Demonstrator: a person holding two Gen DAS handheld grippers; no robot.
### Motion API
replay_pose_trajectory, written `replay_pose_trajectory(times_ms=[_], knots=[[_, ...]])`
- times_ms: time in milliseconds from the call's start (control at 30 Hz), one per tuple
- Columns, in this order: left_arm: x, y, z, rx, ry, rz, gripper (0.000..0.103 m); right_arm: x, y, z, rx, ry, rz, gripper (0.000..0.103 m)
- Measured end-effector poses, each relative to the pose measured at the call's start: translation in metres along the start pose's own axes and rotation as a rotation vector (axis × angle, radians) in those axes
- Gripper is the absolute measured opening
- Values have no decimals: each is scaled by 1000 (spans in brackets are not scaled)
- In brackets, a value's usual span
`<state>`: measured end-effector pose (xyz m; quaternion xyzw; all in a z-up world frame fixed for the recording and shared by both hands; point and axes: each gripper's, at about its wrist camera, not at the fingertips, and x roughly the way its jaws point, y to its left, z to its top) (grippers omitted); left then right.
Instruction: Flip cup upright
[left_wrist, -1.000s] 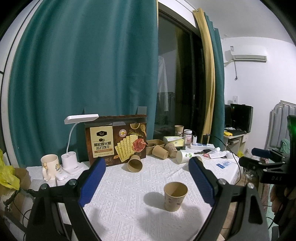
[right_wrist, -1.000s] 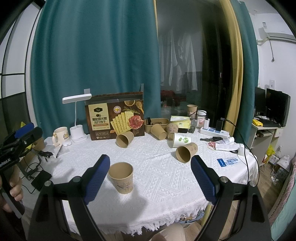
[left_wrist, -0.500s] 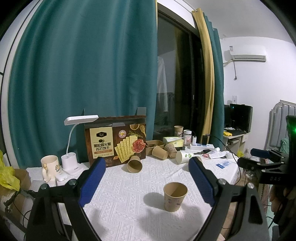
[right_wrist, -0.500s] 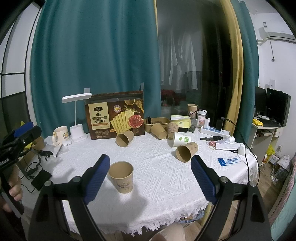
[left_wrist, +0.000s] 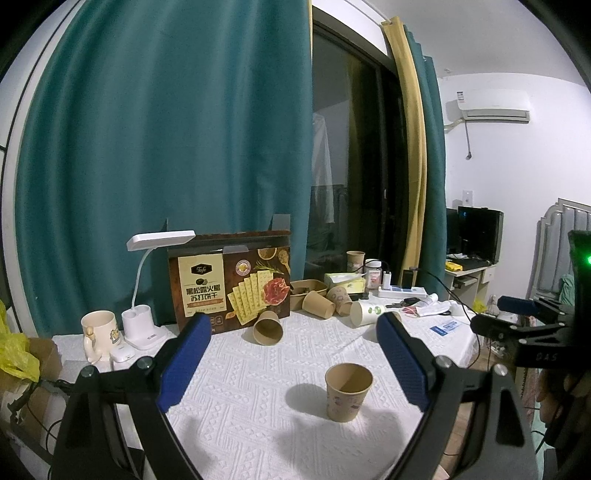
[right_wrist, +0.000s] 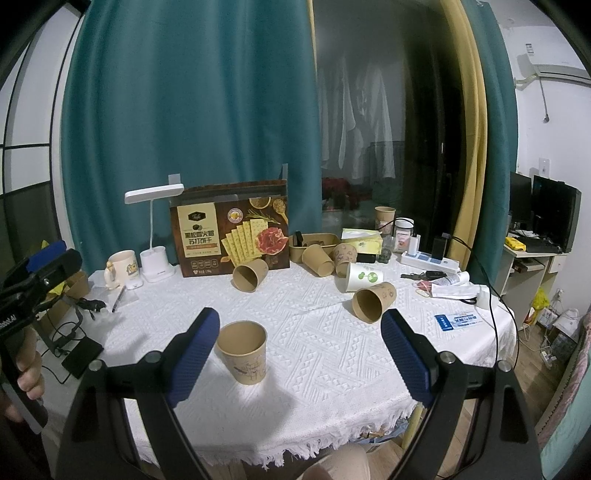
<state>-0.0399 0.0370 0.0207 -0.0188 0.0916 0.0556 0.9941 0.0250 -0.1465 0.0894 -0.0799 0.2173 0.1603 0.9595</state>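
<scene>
A brown paper cup (left_wrist: 348, 391) (right_wrist: 243, 352) stands upright near the front of the white tablecloth (left_wrist: 258, 387) (right_wrist: 317, 332). Further back, several paper cups lie on their sides, among them one (left_wrist: 268, 327) (right_wrist: 250, 275) in front of the cracker box and one (right_wrist: 373, 301) to the right. My left gripper (left_wrist: 293, 360) hovers open above the cloth, with the upright cup a little right of its middle and nothing between the pads. My right gripper (right_wrist: 301, 354) is open too, the upright cup close to its left finger, untouched.
A cracker box (left_wrist: 229, 284) (right_wrist: 229, 230), a white desk lamp (left_wrist: 147, 295) (right_wrist: 155, 229) and a mug (left_wrist: 99, 334) (right_wrist: 122, 266) stand at the back left. A power strip (right_wrist: 430, 260), tissue box (right_wrist: 361, 240) and papers (right_wrist: 448, 286) crowd the back right. The table's fringed edge (right_wrist: 280, 452) is near.
</scene>
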Motion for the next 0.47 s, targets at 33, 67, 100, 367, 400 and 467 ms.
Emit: replay_pose_trajectory(times_ms=[33, 67, 100, 367, 400, 467], knots=[[0, 0, 0, -1, 1, -1, 91, 0, 0, 0, 0, 0, 0, 87], [0, 0, 0, -1, 1, -1, 91, 1, -1, 0, 0, 0, 0, 87], [0, 0, 0, -1, 1, -1, 91, 0, 0, 0, 0, 0, 0, 87], [0, -2, 0, 3, 1, -4, 91, 1, -1, -2, 2, 1, 0, 87], [0, -2, 0, 3, 2, -3, 91, 1, -1, -2, 2, 1, 0, 87], [1, -3, 0, 4, 2, -4, 91, 1, -1, -2, 0, 1, -1, 87]])
